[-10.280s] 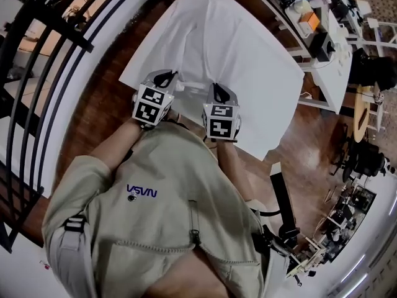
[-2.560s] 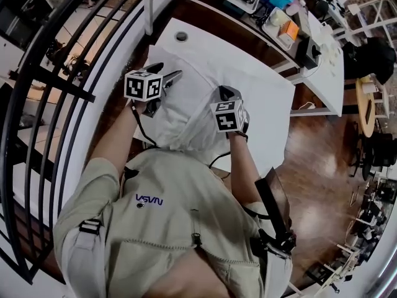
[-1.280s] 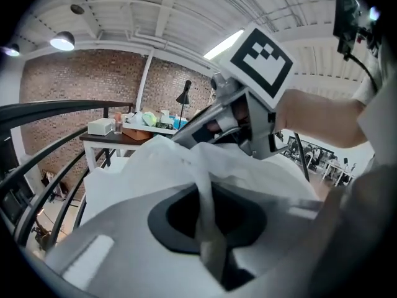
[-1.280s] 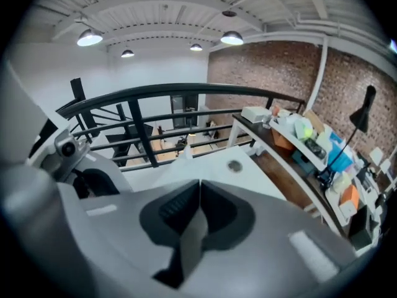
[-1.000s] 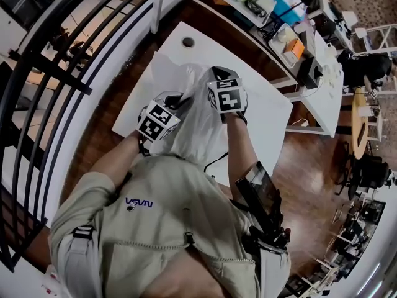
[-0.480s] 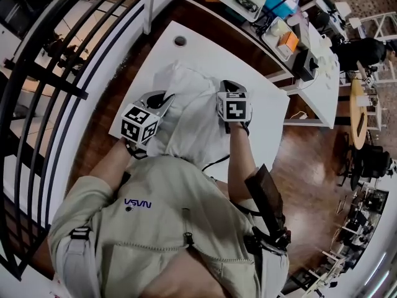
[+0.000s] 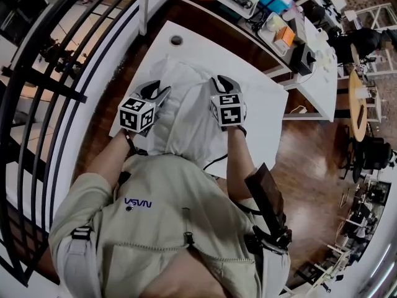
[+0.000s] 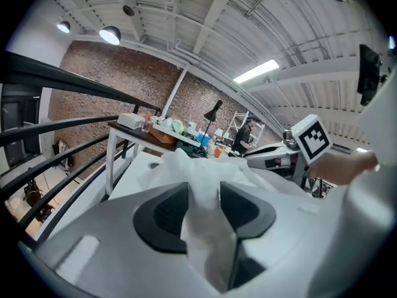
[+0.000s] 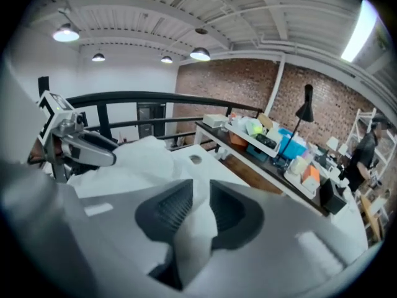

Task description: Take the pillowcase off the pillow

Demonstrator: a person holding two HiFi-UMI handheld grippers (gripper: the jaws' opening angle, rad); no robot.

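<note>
The pillowcase (image 7: 186, 107) sits as a rumpled white bundle on the white table (image 7: 263, 120), straight ahead of the person at 12 o'clock. Its near end hangs over the table's front edge against their chest. Cover and pillow are both white, and I cannot tell where one ends and the other begins.

The wooden floor (image 7: 310, 160) surrounds the table. A black railing (image 8: 56, 76) curves past from 7 to 11 o'clock. A long workbench (image 7: 325, 73) loaded with bins and gear runs off at 1 to 2 o'clock, beyond the table's far side. The person's beige jacket (image 7: 173, 228) fills the lower head view, with both forearms reaching forward.

The bundle takes up the near half of the table, and its crumpled far end points toward 12 o'clock.

The left gripper (image 7: 158, 92) is at the bundle's 9 o'clock edge, aimed slightly down across the cloth. Its jaws have just been opening and now stand clearly apart. A fold of white cloth rises loosely through the gap, and the dark pads (image 8: 169, 213) no longer clamp it.

The right gripper (image 7: 220, 82) is at the bundle's 2 o'clock edge and tips more steeply down. Its jaws have also just been opening, though less widely. A white fold lies slack in the narrower gap between its ribbed pads (image 9: 173, 210).

A small round hole (image 7: 177, 40) marks the table near its far corner, at 12 o'clock from the bundle.
</note>
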